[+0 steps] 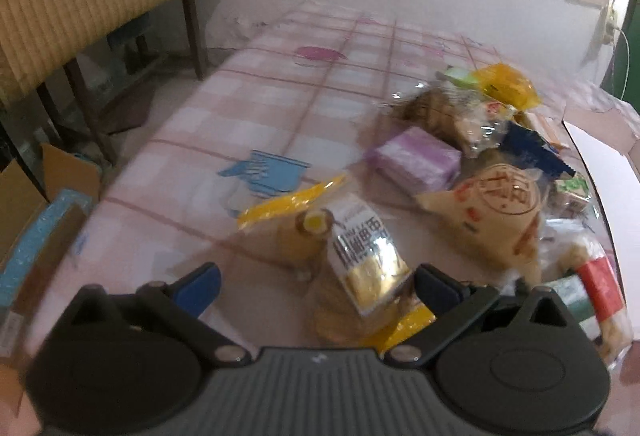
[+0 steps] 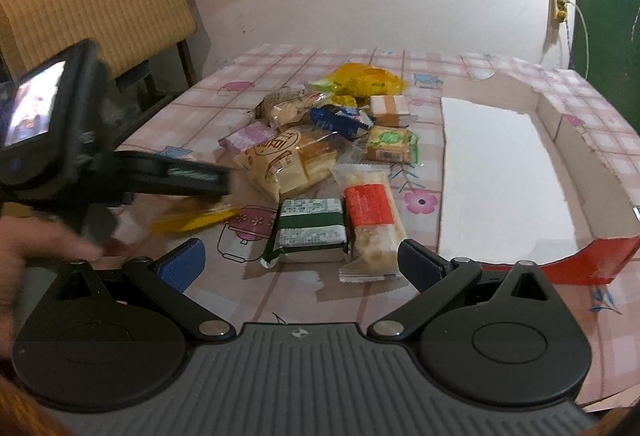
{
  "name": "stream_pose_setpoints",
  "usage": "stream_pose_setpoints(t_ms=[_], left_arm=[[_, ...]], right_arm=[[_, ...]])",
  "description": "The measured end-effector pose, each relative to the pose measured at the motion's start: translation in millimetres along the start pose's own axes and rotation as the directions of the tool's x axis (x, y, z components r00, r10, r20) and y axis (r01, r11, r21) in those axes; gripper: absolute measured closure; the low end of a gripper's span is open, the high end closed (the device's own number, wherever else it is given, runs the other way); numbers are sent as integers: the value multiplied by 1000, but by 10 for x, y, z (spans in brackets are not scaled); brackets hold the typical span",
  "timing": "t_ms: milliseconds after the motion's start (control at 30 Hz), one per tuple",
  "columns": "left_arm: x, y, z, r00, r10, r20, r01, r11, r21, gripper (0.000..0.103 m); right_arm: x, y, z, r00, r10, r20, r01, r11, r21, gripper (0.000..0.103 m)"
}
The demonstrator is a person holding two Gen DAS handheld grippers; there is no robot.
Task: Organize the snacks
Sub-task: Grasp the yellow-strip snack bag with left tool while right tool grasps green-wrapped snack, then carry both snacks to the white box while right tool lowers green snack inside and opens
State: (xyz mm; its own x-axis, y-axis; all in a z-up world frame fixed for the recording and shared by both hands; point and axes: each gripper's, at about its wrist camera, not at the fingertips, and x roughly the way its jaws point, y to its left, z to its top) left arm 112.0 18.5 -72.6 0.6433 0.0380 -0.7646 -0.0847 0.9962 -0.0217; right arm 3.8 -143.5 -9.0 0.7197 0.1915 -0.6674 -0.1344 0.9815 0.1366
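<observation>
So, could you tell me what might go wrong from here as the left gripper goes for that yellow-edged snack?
1. The left gripper is open around the yellow-edged snack packet; the view is motion-blurred, so a fast close could pinch only the slippery wrapper and drop it.
2. The snack pile overlaps loosely, so dragging the packet could scatter neighbours.
3. The open right gripper hovers near the green-banded packet, close to the left gripper's path, so they might collide.
</observation>
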Motion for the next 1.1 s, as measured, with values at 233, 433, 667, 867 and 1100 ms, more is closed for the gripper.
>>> stream_pose_setpoints(t_ms=[233, 433, 667, 867, 1100], left_arm=[[126, -32, 105, 999, -35, -6, 35, 999, 2, 1], [200, -98, 110, 999, 17, 51, -20, 998, 63, 43], [91, -47, 38, 998, -16, 63, 9, 993, 114, 60], [14, -28, -26, 996, -58, 65, 50, 992, 113, 61], [-207, -75, -107, 992, -81, 96, 70, 990, 120, 62]], right_arm=[[177, 127, 19, 999, 53, -2, -54, 998, -27, 0], [392, 199, 54, 997, 71, -8, -72, 993, -98, 0], [699, -16, 103, 998, 28, -58, -31, 999, -39, 0], [832, -94, 148, 999, -21, -47, 18, 998, -62, 38], [584, -39, 141, 1000, -10, 1, 10, 998, -69, 39]])
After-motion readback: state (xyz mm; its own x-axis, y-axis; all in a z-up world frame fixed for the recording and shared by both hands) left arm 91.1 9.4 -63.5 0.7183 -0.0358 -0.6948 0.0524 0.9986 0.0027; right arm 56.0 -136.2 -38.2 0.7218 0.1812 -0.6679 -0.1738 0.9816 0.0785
